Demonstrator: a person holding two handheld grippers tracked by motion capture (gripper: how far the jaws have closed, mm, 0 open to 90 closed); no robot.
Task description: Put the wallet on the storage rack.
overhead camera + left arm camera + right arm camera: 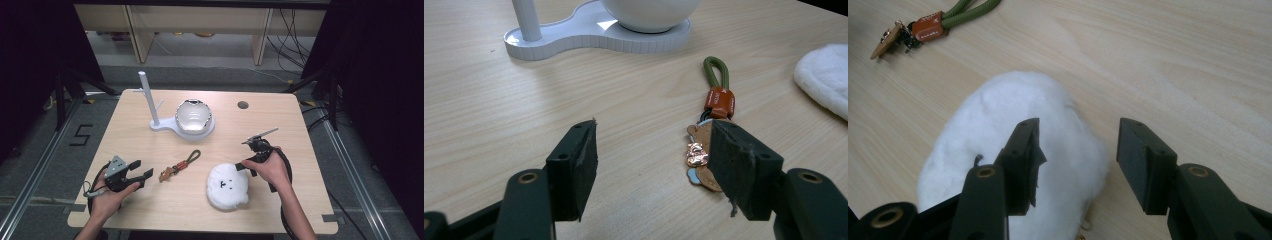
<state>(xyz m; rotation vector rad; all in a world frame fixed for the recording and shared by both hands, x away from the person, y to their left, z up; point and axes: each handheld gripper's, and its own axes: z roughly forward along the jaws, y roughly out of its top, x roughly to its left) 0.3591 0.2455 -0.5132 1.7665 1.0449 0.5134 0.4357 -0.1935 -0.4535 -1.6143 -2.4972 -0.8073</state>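
High view puts my right claw at the 2 o'clock edge of the white plush, which lies on the desk near its front; that claw's jaws stand wide apart with nothing gripped. My left claw is open too, empty, aimed at the keychain. I judge the risk to be soft fleece: closing on the rim may pinch only fluff and let it slip, or drag the plush into the keychain. Right gripper view shows one jaw above the plush, the other above bare wood; left gripper view shows the keychain's copper charm beside its right jaw.
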